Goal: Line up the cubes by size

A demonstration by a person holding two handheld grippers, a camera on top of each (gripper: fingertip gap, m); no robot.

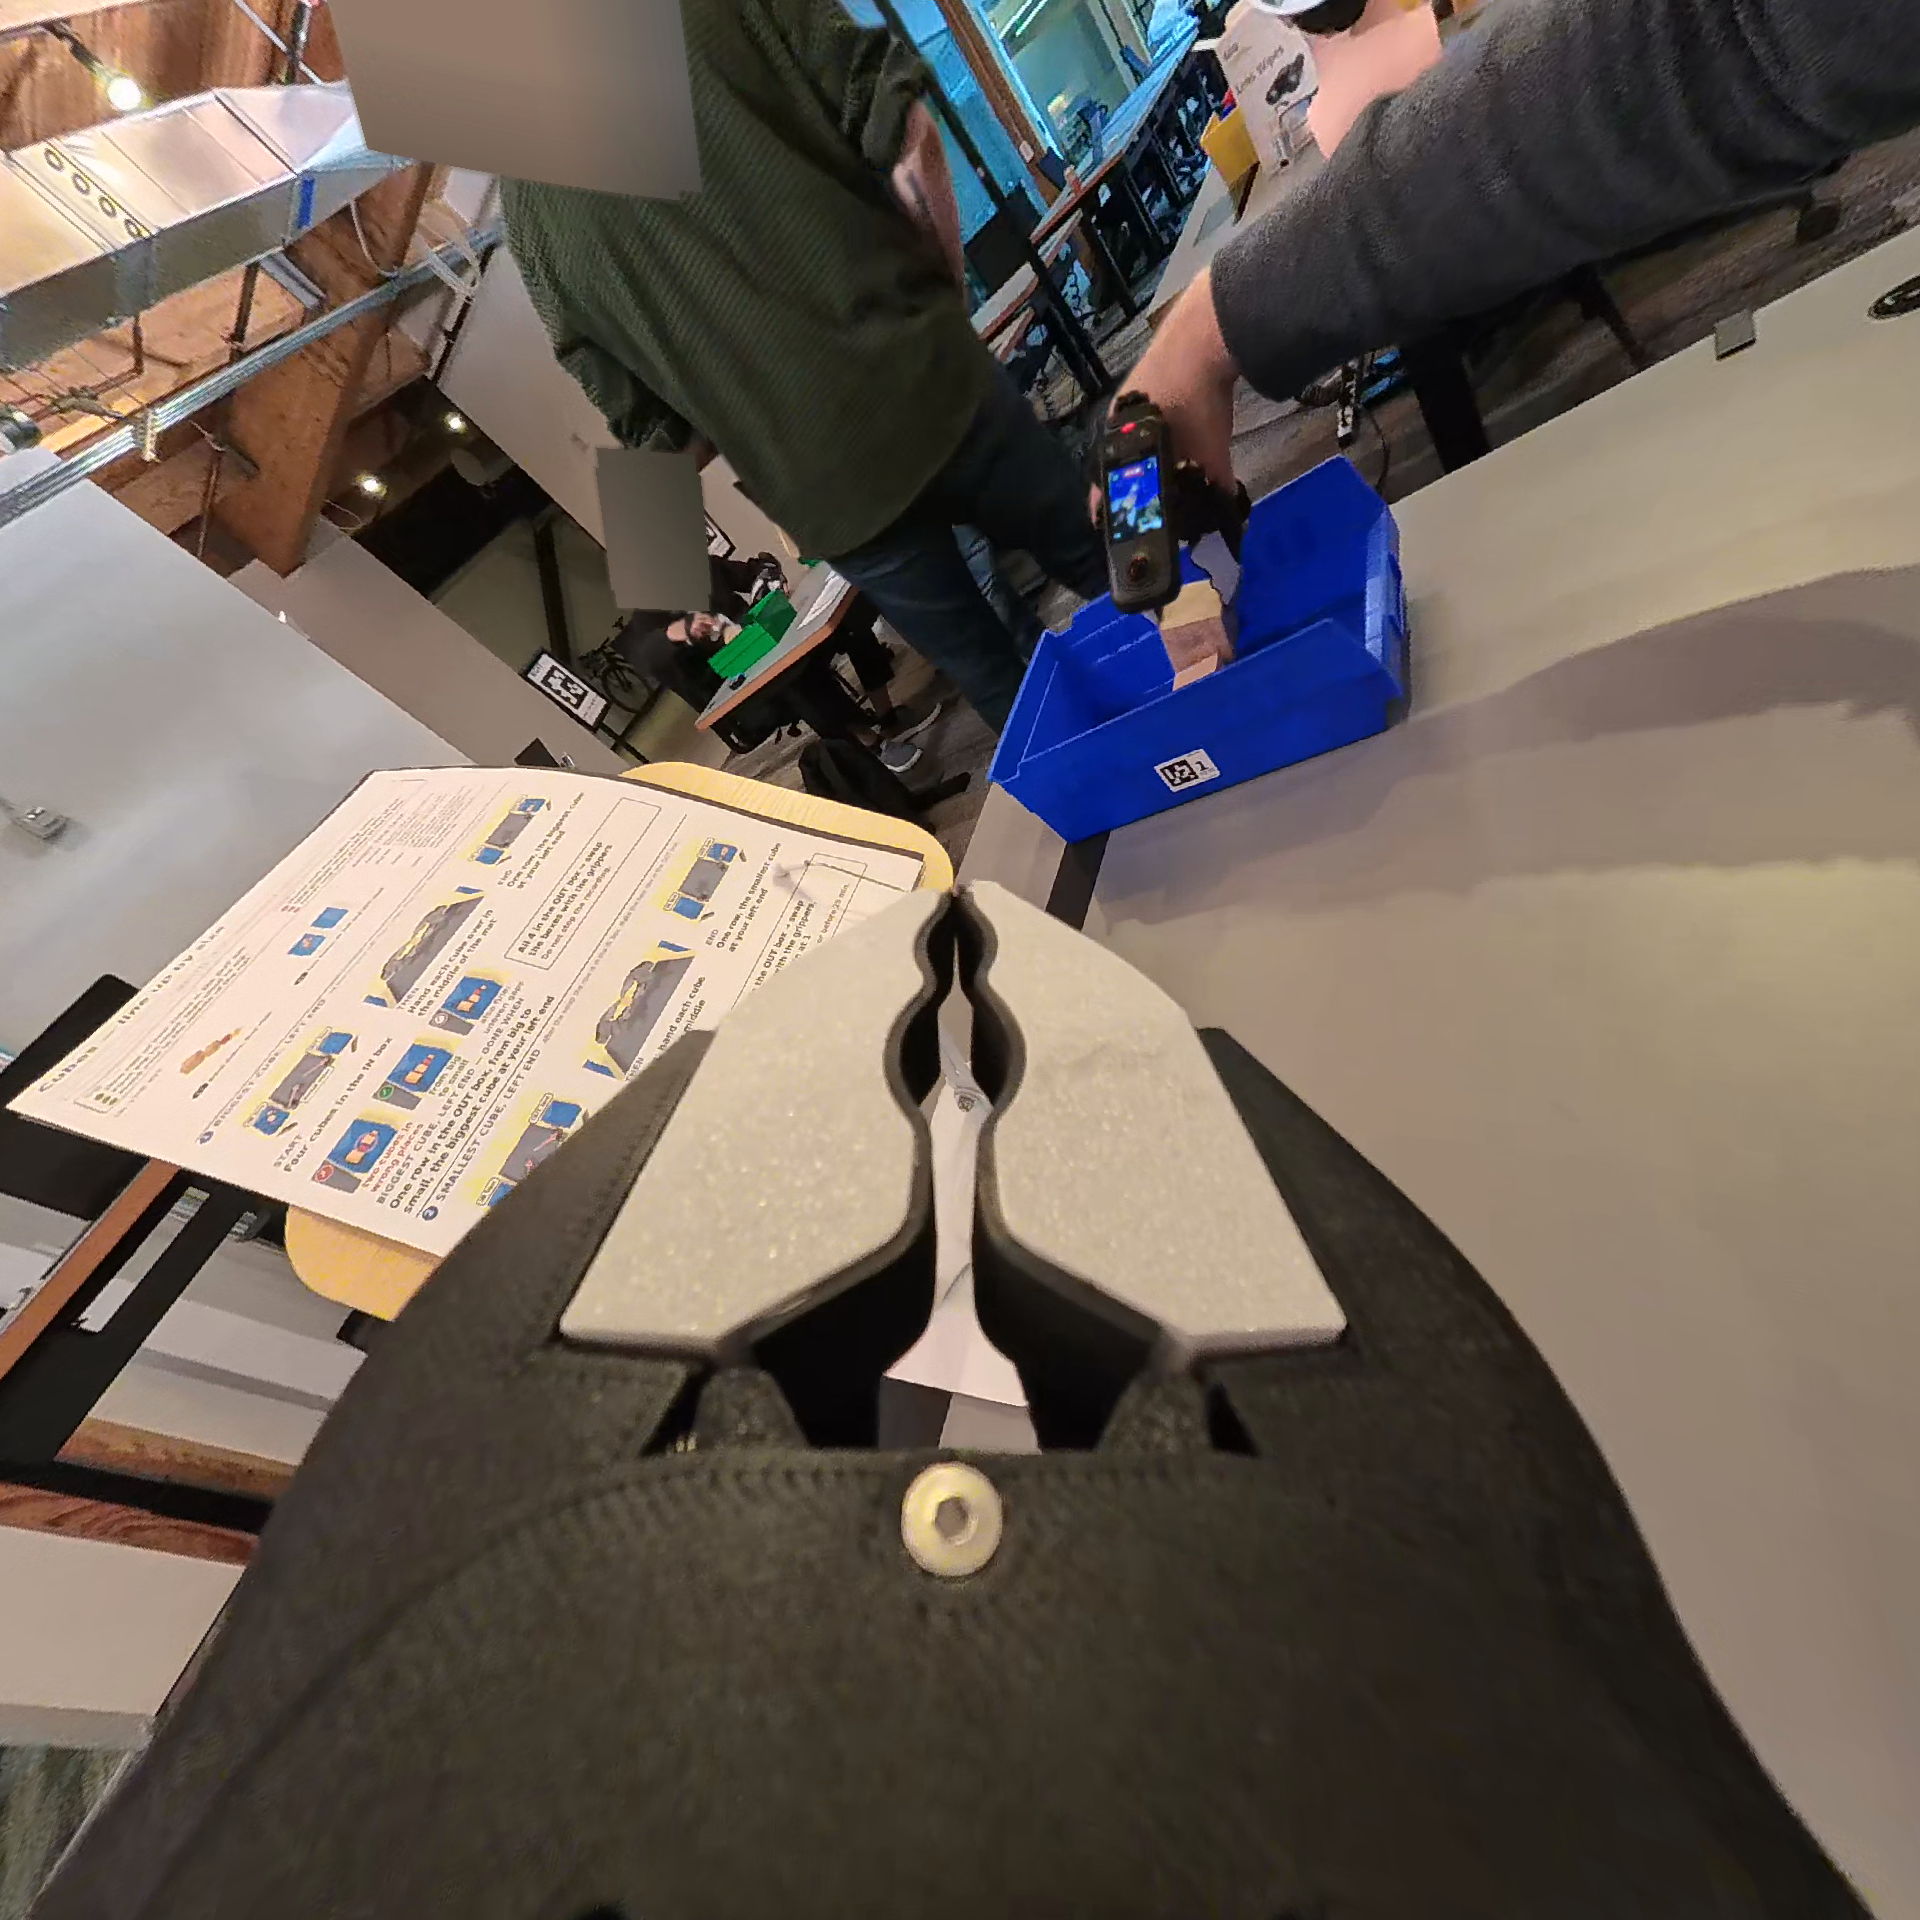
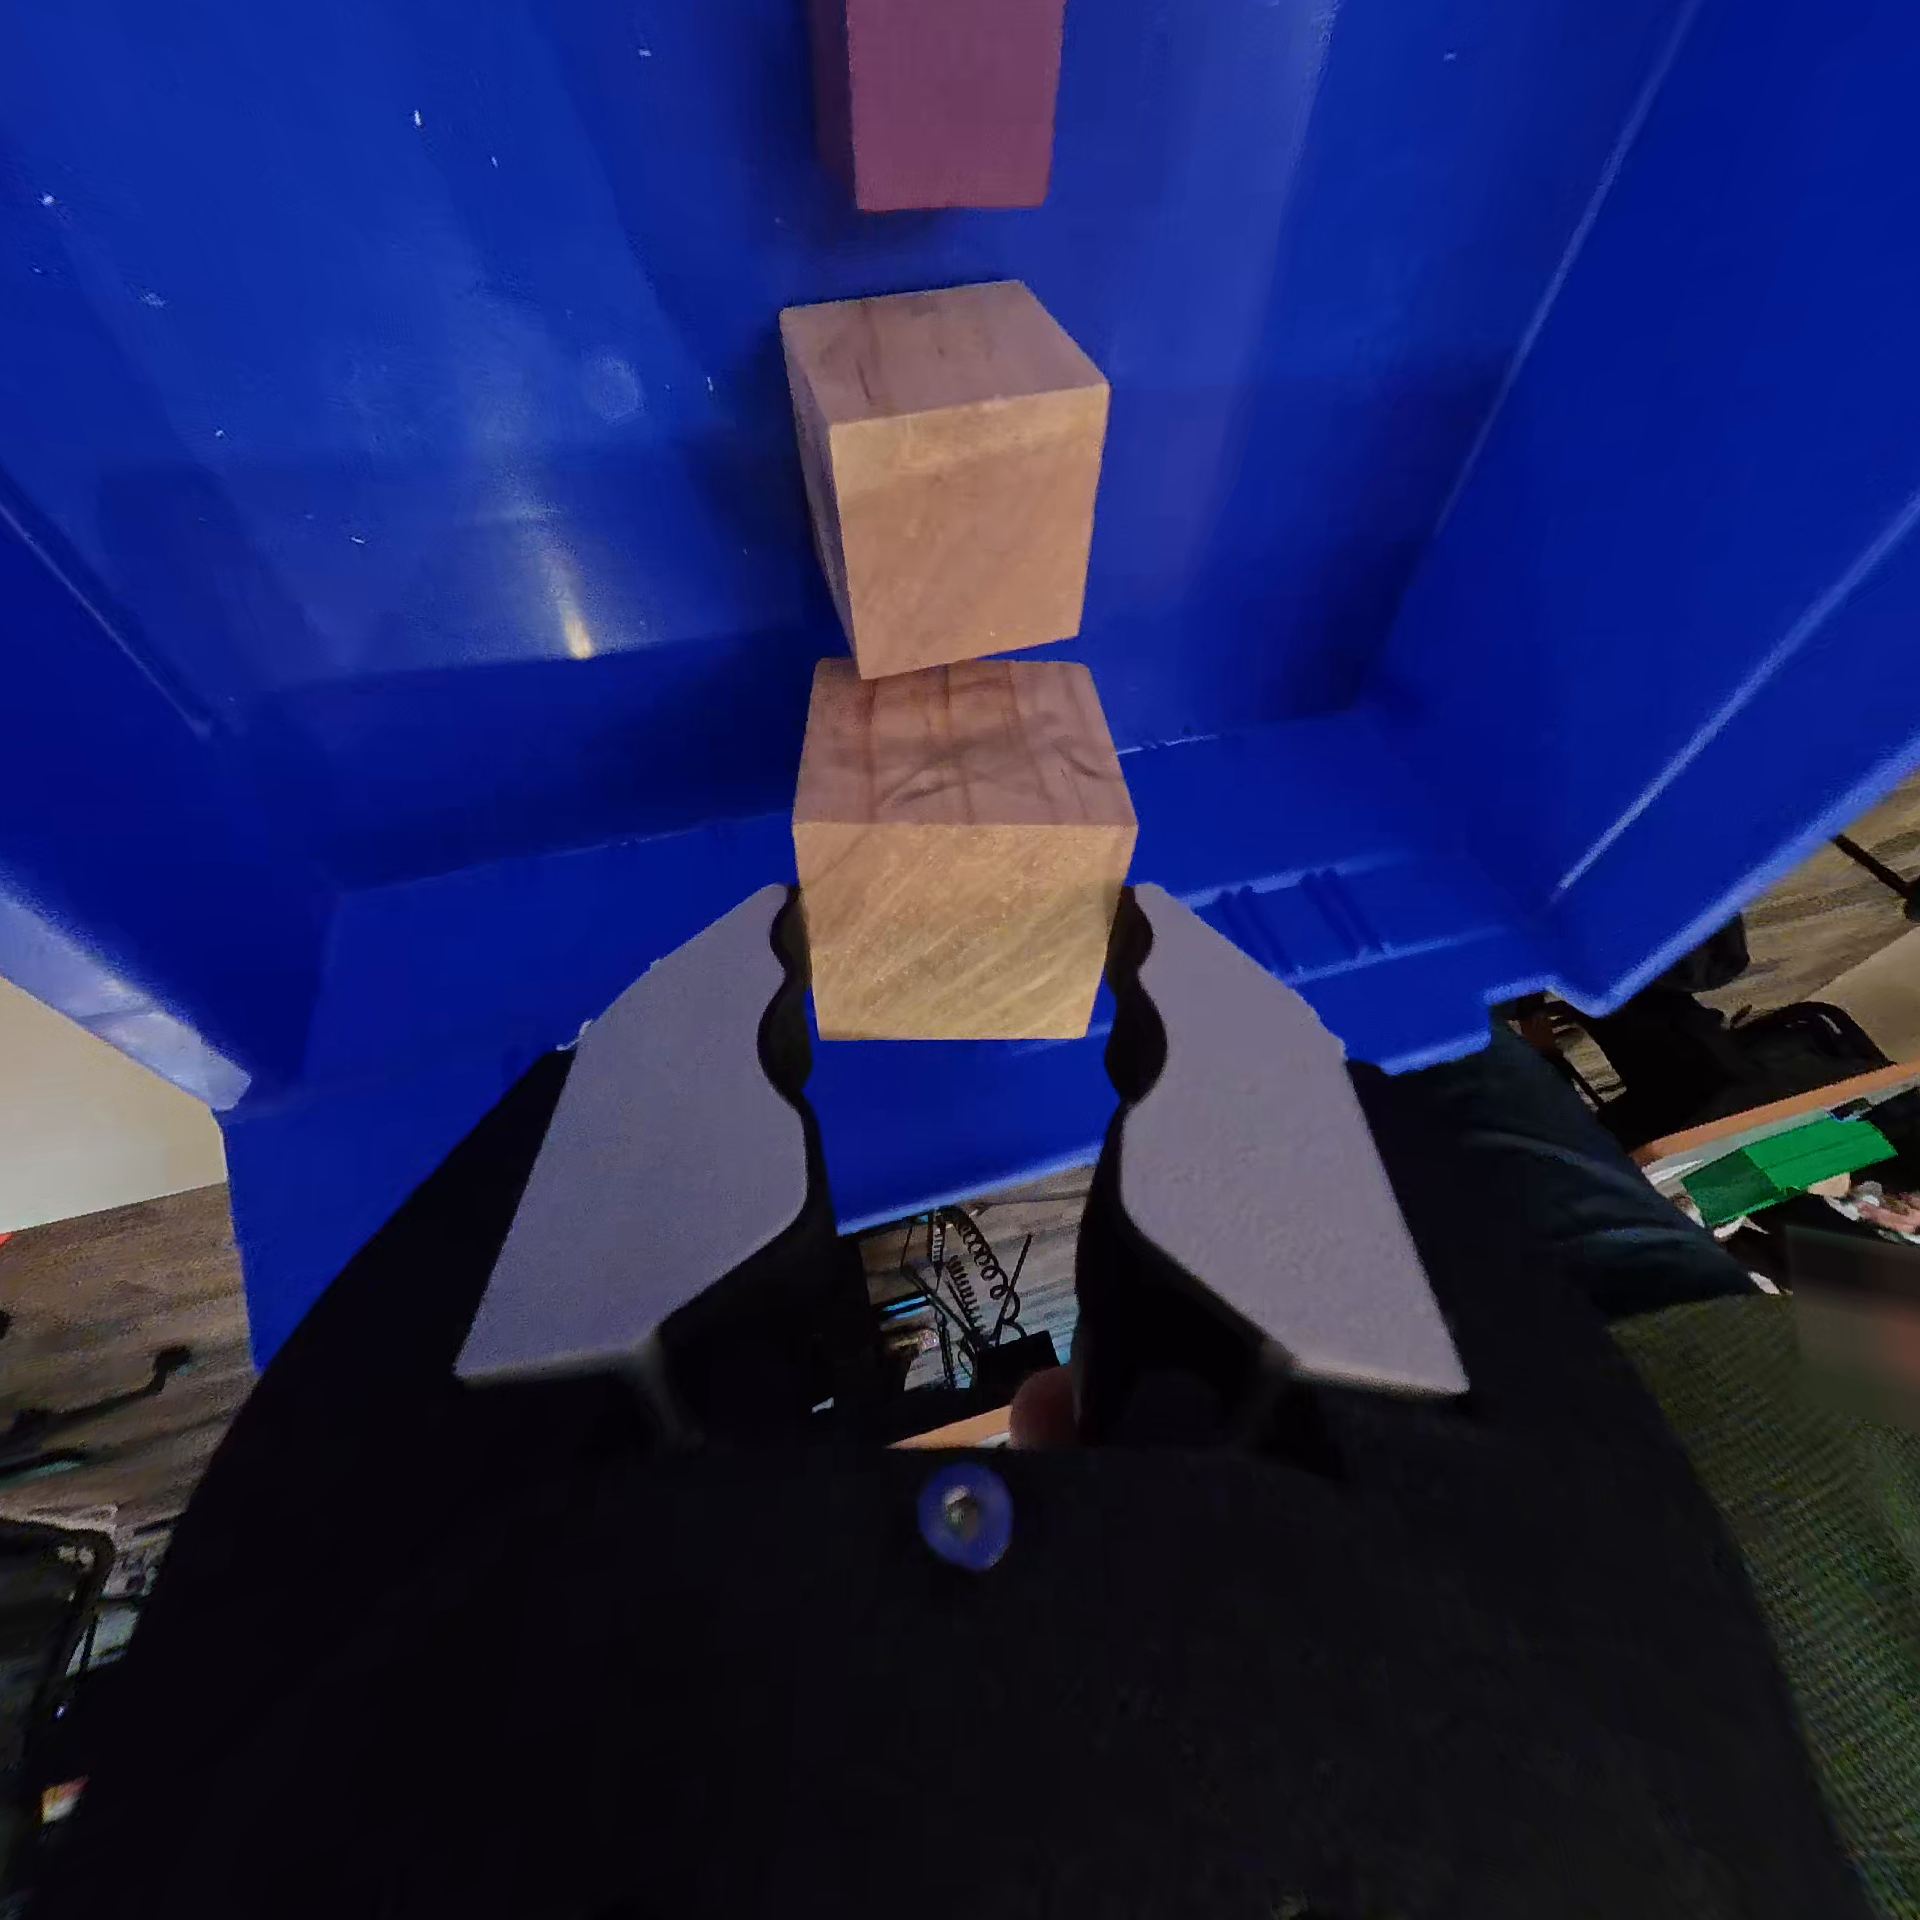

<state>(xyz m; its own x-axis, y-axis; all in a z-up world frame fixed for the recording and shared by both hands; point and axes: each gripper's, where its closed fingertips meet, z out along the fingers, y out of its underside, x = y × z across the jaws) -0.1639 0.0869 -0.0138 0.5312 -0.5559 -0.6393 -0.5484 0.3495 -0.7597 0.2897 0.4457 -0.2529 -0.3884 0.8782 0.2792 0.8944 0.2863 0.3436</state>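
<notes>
Grey tabletop is carrying a blue bin, where the right gripper is clamping a wooden cube beside another cube; the left gripper is hovering closed and empty.

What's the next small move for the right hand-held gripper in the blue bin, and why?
Probably a short straight lift. The right hand-held gripper has its fingertips against both sides of the nearest wooden cube, inside the blue bin. A second wooden cube sits right behind it, seemingly touching, so sliding sideways could knock it.
</notes>
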